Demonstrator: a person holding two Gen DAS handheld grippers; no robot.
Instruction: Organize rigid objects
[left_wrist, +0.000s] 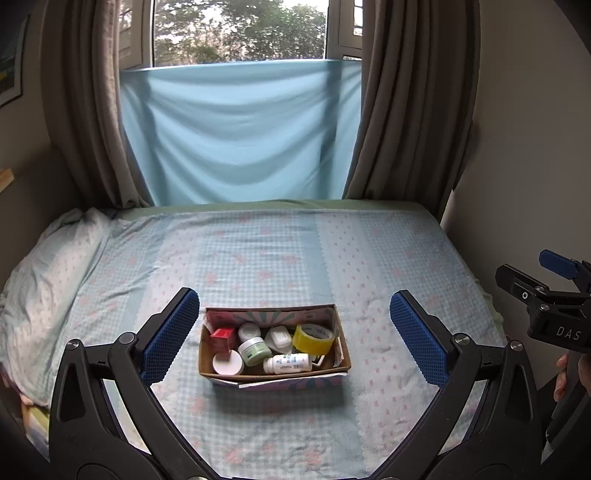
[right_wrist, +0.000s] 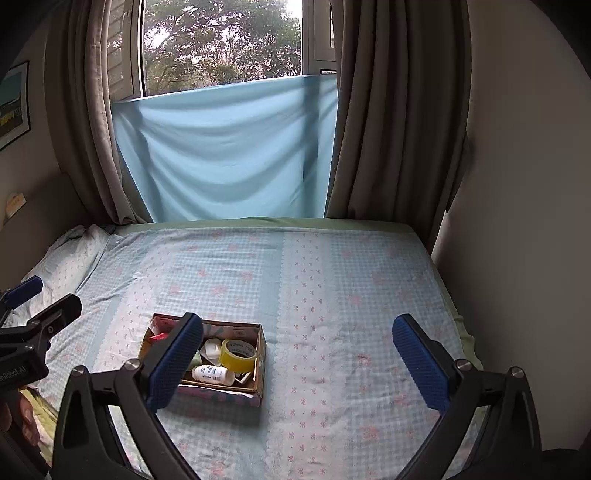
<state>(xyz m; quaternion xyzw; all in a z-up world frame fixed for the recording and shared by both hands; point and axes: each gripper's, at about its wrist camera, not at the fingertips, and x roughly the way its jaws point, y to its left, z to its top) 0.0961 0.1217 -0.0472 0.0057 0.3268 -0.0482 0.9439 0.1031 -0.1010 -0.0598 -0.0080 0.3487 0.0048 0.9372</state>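
Cardboard box, yellow tape roll, round jars

Left gripper and right gripper side by side — fingers spread wide, nothing held.

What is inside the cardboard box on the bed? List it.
In the box: a yellow tape roll, a white bottle lying down, a green-lidded jar, a red box, a white case and a white lid. Anything beneath them is hidden.
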